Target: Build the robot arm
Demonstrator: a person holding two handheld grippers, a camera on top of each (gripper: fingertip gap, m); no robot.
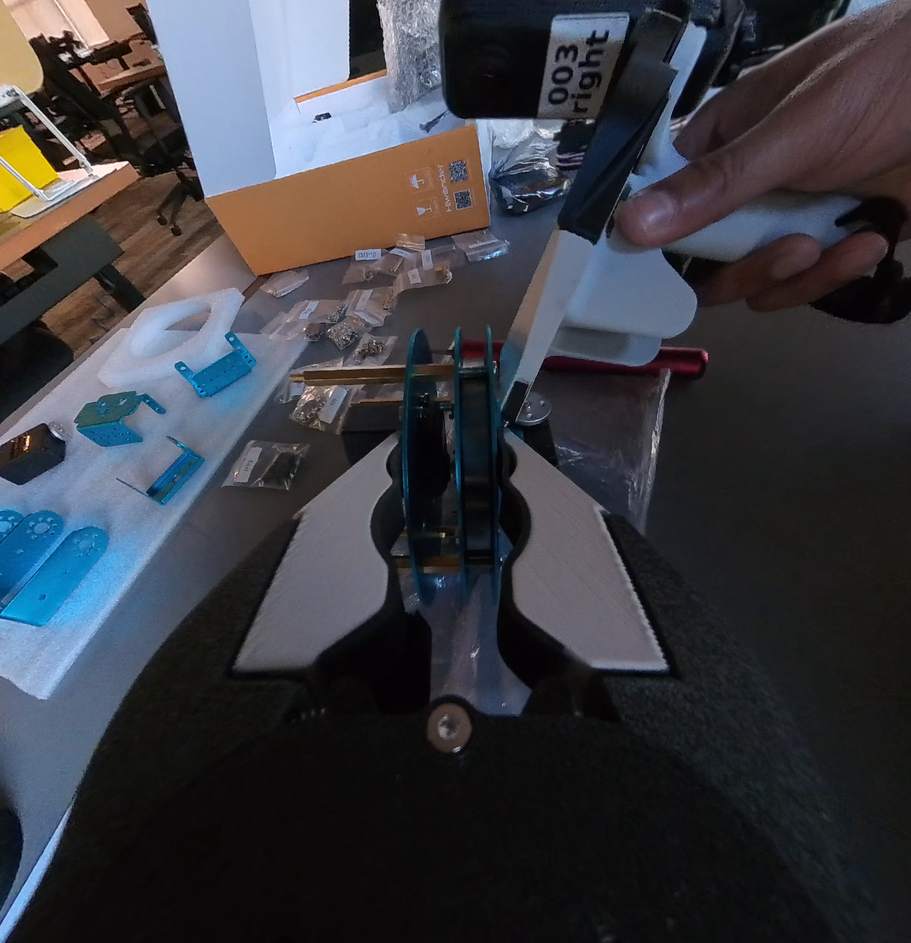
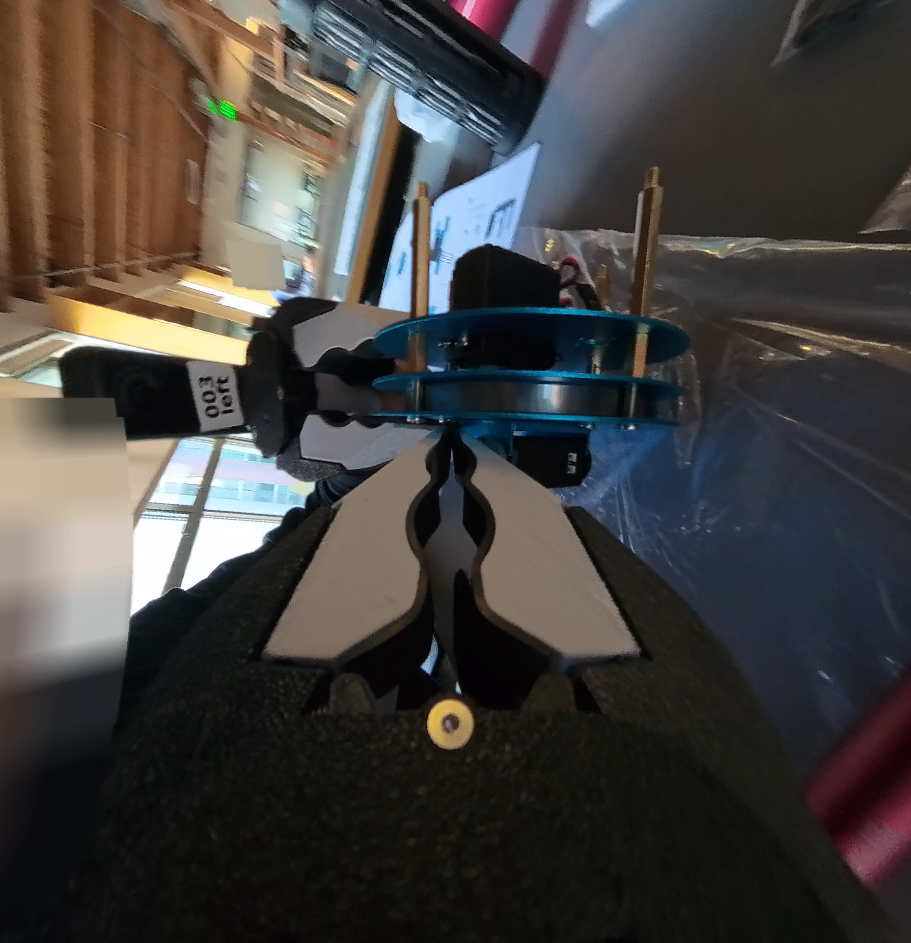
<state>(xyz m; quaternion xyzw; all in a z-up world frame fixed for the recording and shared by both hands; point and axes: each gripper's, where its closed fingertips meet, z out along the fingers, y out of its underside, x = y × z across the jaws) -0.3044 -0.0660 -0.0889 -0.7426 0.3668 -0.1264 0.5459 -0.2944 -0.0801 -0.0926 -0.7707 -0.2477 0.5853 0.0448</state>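
The grey table point(image 1: 749, 561) carries an orange-and-white box point(image 1: 341, 204), a white foam sheet point(image 1: 86, 587) with blue brackets point(image 1: 216, 367) and a black servo point(image 1: 29, 454), plus many small hardware bags point(image 1: 341, 326) and a red tool point(image 1: 677, 360).

The blue disc stack point(image 1: 450, 459), with brass posts point(image 2: 642, 265) and a black motor block point(image 2: 499, 286), is held clear of the table, on edge in the left view. It is clamped across its plates by the left gripper point(image 1: 450, 474), jaws narrowed onto it.

The right gripper point(image 2: 452, 449) is nearly closed, tips pinched at something small under the lowest plate; what is gripped cannot be told. A hand point(image 1: 800, 178) is wrapped on its handle.

Risks, as judged:
- A sideways pull by the right gripper could twist the stack out of the left jaws, since smooth metal edges are held.
- Posts could be bent if the stack drops.
- Bags below could be scattered.
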